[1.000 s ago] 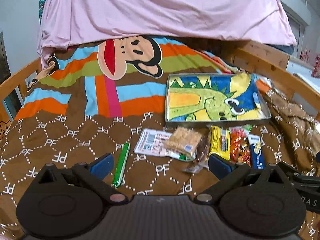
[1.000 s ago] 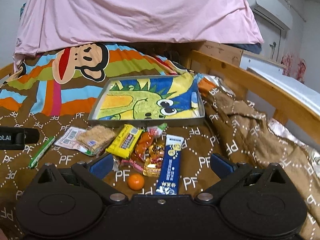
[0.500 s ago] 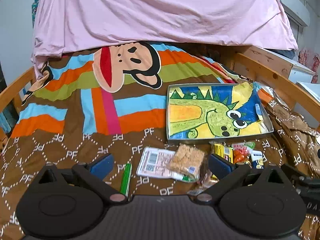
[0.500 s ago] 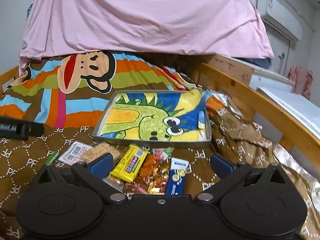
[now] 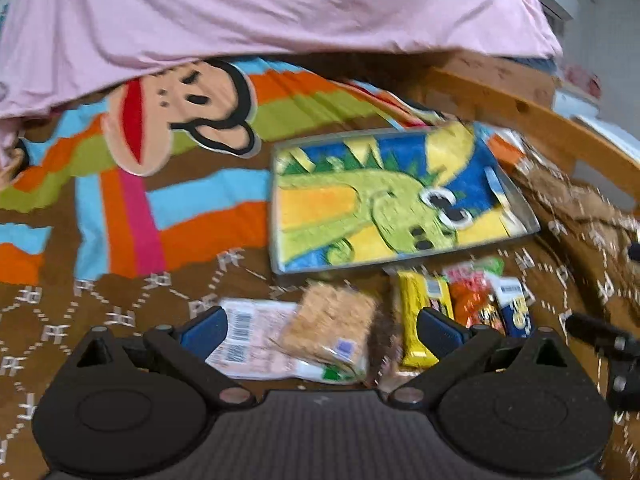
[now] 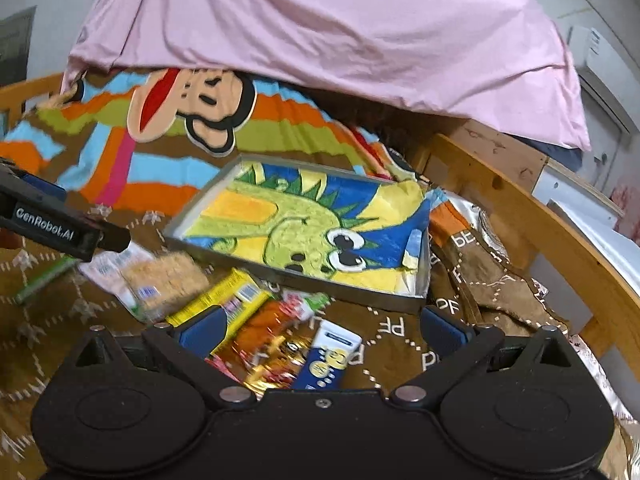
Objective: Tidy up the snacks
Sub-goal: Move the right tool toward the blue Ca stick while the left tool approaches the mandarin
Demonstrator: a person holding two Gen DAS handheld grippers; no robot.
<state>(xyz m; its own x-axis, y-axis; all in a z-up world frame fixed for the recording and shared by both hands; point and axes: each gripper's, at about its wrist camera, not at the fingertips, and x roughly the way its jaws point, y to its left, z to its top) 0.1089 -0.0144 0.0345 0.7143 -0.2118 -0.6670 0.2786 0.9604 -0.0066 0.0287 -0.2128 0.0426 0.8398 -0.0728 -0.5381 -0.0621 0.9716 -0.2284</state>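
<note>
A metal tray [image 5: 532, 222] lined with a dinosaur cloth lies on the bed; it also shows in the right wrist view [image 6: 348, 294]. Snacks lie in a row before it: a flat white packet [image 5: 256, 340], an oat bar [image 5: 332, 326], a yellow bar [image 5: 416, 316], an orange candy bag [image 5: 472, 304] and a blue tube [image 5: 514, 308]. My left gripper [image 5: 320, 330] is open, low over the white packet and oat bar. My right gripper [image 6: 320, 330] is open above the candy bag [image 6: 272, 336], between the yellow bar [image 6: 224, 300] and blue tube [image 6: 330, 360].
A brown patterned blanket [image 5: 120, 300] with a monkey picture covers the bed. A pink sheet [image 5: 280, 8] hangs over the far end. A wooden bed rail [image 6: 540, 216] runs along the right. A green stick [image 6: 44, 280] lies at the left.
Both grippers have moved forward and tilted, coming closer to the snack row. The left one swung right, from the green stick to the white packet and oat bar. Both stay open.
</note>
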